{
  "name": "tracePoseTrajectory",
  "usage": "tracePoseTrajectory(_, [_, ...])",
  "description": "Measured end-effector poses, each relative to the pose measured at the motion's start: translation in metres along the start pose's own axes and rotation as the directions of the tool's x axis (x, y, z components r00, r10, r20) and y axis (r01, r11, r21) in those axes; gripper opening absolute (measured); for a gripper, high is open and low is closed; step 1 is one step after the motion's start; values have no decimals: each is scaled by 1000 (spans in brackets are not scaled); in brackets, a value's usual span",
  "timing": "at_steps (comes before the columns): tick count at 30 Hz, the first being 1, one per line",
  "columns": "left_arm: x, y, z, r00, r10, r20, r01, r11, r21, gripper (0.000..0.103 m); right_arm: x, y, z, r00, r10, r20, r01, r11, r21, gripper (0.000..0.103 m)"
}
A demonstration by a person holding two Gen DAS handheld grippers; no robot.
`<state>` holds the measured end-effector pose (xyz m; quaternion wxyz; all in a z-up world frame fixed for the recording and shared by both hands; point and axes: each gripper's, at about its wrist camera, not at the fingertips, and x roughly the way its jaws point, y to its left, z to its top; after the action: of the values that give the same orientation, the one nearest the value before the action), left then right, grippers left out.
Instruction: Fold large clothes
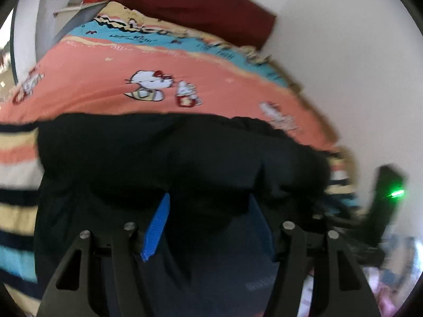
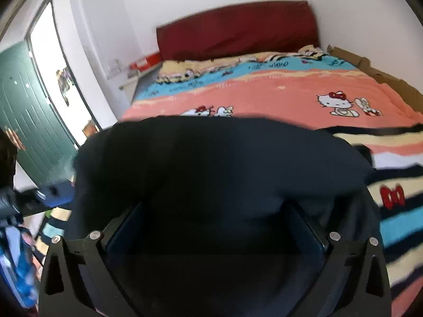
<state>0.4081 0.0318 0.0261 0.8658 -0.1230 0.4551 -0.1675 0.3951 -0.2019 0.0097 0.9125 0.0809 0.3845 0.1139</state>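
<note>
Black garment [image 1: 171, 158] drapes over both grippers, near the foot end of the bed [image 1: 105, 79], covering the striped part of the cartoon-cat bedspread [image 2: 290, 92]. Left gripper [image 1: 208, 211]: blue fingers [image 1: 157, 227] spread apart, dark cloth bunched between and over them; whether it pinches cloth, cannot tell. Right gripper [image 2: 214, 227]: jaws wide apart, fabric lying across and filling the gap, fingertips hidden. Dark red headboard [image 2: 238, 29] stands at the far end. Red box [image 2: 146, 60] sits on a shelf beside the bed's head; contents not visible. Green door [image 2: 23, 121] is at the left.
</note>
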Motion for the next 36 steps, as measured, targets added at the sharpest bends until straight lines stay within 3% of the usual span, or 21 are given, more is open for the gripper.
tracePoseTrajectory(3, [45, 5, 17, 994, 94, -59, -90, 994, 62, 67, 34, -10, 25, 996, -37, -81, 35, 999, -26, 103])
tracePoseTrajectory(6, [77, 10, 13, 989, 123, -78, -116, 989, 90, 68, 70, -31, 26, 985, -44, -166, 42, 999, -17, 103])
tracePoseTrajectory(13, [112, 20, 11, 985, 167, -35, -164, 983, 83, 69, 103, -52, 6, 991, -13, -131, 16, 1000, 22, 103])
tracePoseTrajectory(15, [112, 18, 14, 984, 173, -50, -169, 983, 78, 69, 105, -50, 7, 990, -13, -143, 16, 1000, 22, 103])
tracePoseTrajectory(18, [90, 21, 24, 989, 127, -74, -127, 992, 8, 69, 96, -50, 18, 986, 5, -168, 0, 1000, 27, 103])
tracePoseTrajectory(20, [73, 23, 32, 994, 92, -52, -93, 995, -27, 69, 83, -51, 29, 992, -1, -127, 2, 1000, 9, 102])
tracePoseTrajectory(24, [69, 42, 56, 990, 136, -39, -139, 987, -85, 69, 81, -60, 47, 993, -11, -121, 8, 1000, -25, 102])
tracePoseTrajectory(31, [99, 57, 63, 983, 163, -83, -171, 981, -97, 69, 109, -98, 51, 989, 73, -126, -56, 989, 138, 103])
tracePoseTrajectory(34, [91, 59, 68, 984, 152, -97, -164, 978, -127, 69, 102, -99, 56, 991, 52, -126, -34, 990, 136, 102])
tracePoseTrajectory(36, [73, 62, 68, 986, 153, -60, -161, 976, -144, 69, 88, -99, 60, 995, -7, -95, 18, 993, 113, 102])
